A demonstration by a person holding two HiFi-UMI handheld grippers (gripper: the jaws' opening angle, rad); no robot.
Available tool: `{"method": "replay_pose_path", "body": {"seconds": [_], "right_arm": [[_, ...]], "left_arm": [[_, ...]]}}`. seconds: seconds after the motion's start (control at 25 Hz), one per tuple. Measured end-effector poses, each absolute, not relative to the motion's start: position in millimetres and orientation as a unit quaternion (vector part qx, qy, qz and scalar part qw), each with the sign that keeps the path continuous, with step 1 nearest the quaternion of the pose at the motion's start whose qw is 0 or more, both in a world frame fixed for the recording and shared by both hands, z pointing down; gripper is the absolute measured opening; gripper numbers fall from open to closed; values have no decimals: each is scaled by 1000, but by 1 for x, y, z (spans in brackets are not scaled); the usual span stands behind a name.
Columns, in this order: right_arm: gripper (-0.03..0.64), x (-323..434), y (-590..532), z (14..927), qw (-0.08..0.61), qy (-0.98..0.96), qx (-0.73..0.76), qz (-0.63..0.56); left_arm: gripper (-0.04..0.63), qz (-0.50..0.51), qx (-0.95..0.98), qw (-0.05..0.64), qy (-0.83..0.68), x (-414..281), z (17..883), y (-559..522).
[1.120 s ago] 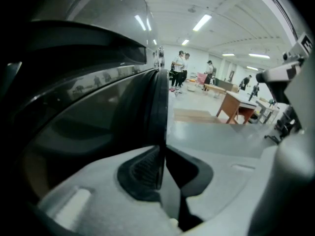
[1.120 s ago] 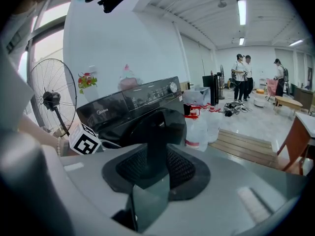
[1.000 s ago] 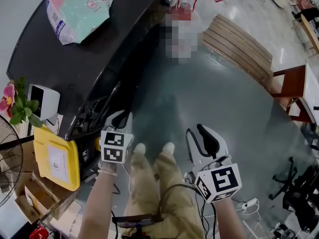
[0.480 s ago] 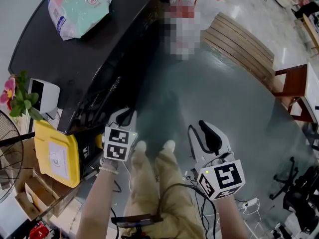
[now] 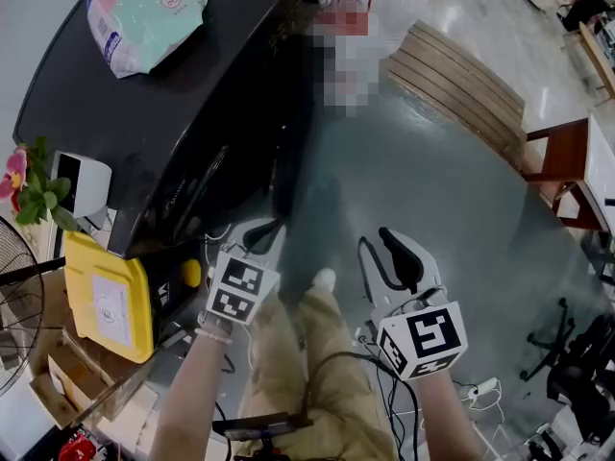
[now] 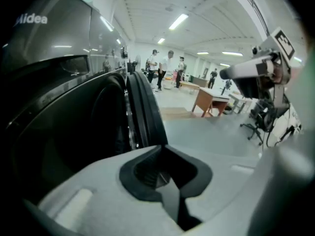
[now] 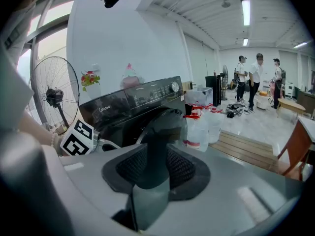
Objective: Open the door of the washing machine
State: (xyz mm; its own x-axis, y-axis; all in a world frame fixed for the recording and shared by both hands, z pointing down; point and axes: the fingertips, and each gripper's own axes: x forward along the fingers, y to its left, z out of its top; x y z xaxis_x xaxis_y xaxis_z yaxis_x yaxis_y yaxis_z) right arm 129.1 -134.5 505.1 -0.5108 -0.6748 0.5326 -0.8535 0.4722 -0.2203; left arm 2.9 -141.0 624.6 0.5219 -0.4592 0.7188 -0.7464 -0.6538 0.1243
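Observation:
The black washing machine (image 5: 144, 113) fills the upper left of the head view. Its round door (image 5: 288, 161) stands ajar, swung a little out from the front. My left gripper (image 5: 261, 233) is just below the door's free edge. In the left gripper view the door's rim (image 6: 142, 107) rises right behind my left gripper (image 6: 167, 181); its jaws are closing, nearly together, with nothing between them. My right gripper (image 5: 389, 257) hangs over the floor to the right, open and empty. The right gripper view shows the machine (image 7: 128, 104) and its door (image 7: 165, 119).
A pink and teal bag (image 5: 144, 17) lies on the machine's top. A yellow container (image 5: 106, 301), a fan (image 5: 14, 305) and flowers (image 5: 29, 185) crowd the left. A wooden pallet (image 5: 461, 75) and a wooden table (image 5: 567, 171) stand to the right. The person's legs (image 5: 307, 353) are below.
The door has swung out from the machine's front. My left gripper has moved right, away from the machine, and has rolled a little. The right gripper has kept still.

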Motion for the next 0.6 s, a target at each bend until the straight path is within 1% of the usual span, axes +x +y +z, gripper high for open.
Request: {"method": "replay_pose_path", "body": {"seconds": [0.16, 0.32, 0.44, 0.6], "right_arm": [[106, 119, -138, 506, 199, -843, 447, 225], [160, 107, -145, 512, 214, -849, 433, 215], [173, 98, -153, 525, 226, -846, 431, 216], [178, 91, -162, 551, 255, -839, 432, 212]], "left_arm": [[-6, 317, 856, 206, -352, 5, 605, -140], [-6, 295, 867, 193, -352, 2, 578, -143], [-6, 287, 875, 180, -345, 3, 559, -143], [-6, 268, 883, 180, -341, 5, 539, -142]]}}
